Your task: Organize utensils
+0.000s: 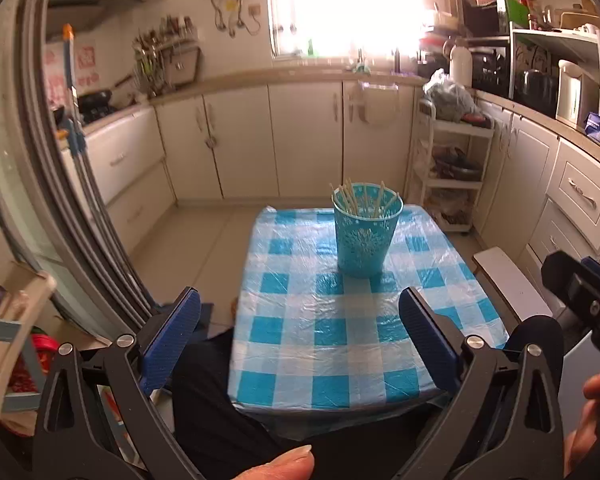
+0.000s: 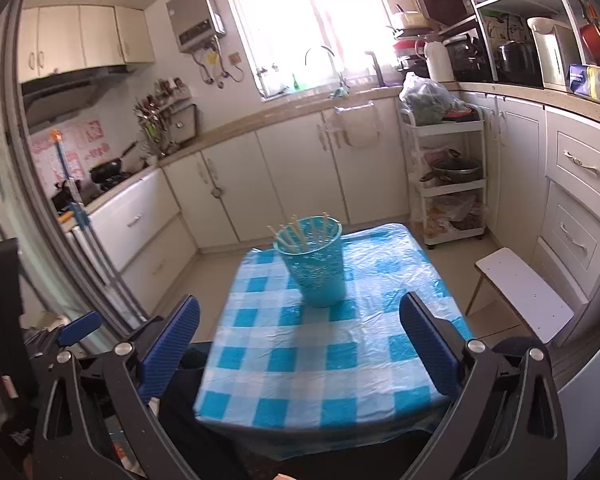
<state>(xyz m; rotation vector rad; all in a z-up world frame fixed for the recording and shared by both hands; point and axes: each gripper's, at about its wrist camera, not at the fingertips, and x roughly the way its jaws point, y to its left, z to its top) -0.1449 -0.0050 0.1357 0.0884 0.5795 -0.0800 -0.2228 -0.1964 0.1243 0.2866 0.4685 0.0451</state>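
We are holding the left gripper and the right gripper above the near end of the surface, and both sets of fingers are standing wide apart with nothing between them. Beneath and between the fingers we are seeing only bare checked cloth; no loose utensil is lying on it in either view. Beyond the fingertips, near the far end, the blue cup is standing upright with the chopsticks gathered inside it. We are judging the sorting as done, or nearly so, as far as these views show.

For room, the surface is dropping off just below the fingers at its near edge, where a dark-clothed leg is sitting close. Outside the right fingers a white stool is standing beside the edge; outside the left fingers there is open floor, then the cabinets well beyond.
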